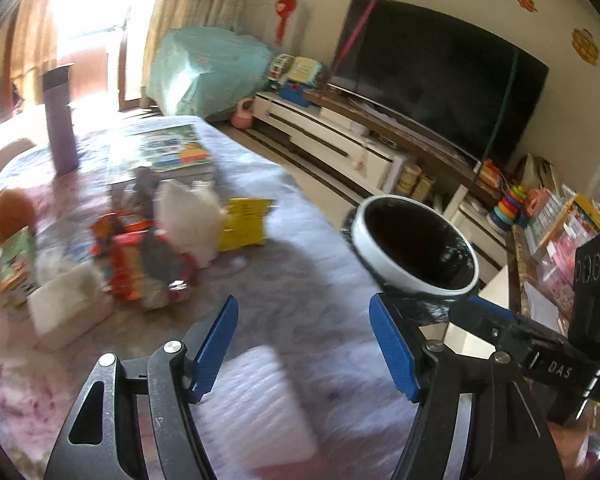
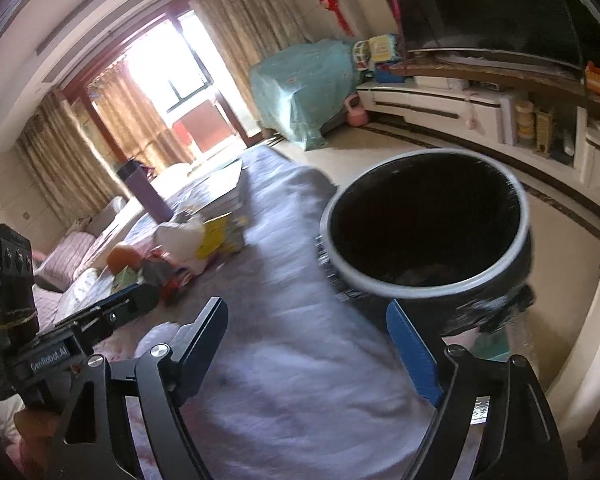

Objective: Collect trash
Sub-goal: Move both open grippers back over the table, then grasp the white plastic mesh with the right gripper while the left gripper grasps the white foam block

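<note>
Table (image 1: 300, 240) under a grey cloth, trash bin (image 2: 424, 232) at its right edge, litter pile (image 1: 156, 248) far left. I judge the bin, black-lined and white-rimmed, could tip off the edge if my right gripper (image 2: 312, 344) nudges it. Both claws gape wide and hold nothing; the left gripper (image 1: 304, 344) hangs over a white pad (image 1: 256, 404). The left view alone shows the crumpled white tissue (image 1: 188, 220), yellow card (image 1: 244, 224) and red wrappers (image 1: 128, 256) clearly; the right view alone looks down inside the bin.

Trash pile (image 1: 148, 248) on table (image 1: 300, 280), bin (image 1: 416, 244) right.
</note>
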`<state>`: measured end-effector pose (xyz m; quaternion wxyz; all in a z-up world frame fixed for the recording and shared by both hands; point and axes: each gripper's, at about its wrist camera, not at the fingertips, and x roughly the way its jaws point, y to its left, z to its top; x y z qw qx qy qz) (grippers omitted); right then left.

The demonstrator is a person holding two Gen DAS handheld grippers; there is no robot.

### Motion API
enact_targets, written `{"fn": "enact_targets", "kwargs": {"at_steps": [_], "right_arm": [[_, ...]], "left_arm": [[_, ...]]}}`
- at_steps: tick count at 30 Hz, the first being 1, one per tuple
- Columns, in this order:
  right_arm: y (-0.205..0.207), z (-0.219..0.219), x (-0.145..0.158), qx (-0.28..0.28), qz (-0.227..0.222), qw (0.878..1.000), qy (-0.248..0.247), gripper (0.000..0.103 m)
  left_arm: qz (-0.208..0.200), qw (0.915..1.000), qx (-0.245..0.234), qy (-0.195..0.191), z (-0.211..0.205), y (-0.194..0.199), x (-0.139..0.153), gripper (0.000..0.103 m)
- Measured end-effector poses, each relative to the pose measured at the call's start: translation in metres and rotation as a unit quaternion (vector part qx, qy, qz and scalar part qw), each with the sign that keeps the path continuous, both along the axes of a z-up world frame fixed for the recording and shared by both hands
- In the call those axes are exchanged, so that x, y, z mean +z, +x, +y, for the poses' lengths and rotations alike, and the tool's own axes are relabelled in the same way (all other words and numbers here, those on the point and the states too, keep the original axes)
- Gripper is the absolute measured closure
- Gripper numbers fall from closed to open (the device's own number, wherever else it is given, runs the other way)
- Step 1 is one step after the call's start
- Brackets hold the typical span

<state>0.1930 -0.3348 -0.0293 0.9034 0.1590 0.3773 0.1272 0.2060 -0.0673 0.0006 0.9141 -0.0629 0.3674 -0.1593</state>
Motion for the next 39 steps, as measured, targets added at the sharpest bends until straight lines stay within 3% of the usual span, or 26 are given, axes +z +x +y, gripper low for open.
{"fn": "enact_targets", "kwargs": {"at_steps": [12,20,31,39], "right_arm": [[-0.016,0.070,-0.014,0.077,0.009,0.997,0.010,0.020],[-0.024,0.103,-0.022,0.122,0.022,0.992,0.012,0.020],[-0.024,0.124,-0.037,0.139,0.046,0.989,0.012,0.020],[-0.018,0.130,-0.052,0.145,0.074,0.986,0.022,0.020]], "left_arm": [[0.008,0.9967,0.081,-0.006,0.072,-0.047,0.003,0.035],[0.034,0.9952,0.091,0.007,0.097,-0.047,-0.002,0.031],[0.028,0.9935,0.053,0.097,0.124,-0.010,-0.015,0.019],[0.025,0.9865,0.018,0.161,0.127,0.033,-0.032,0.018]]}}
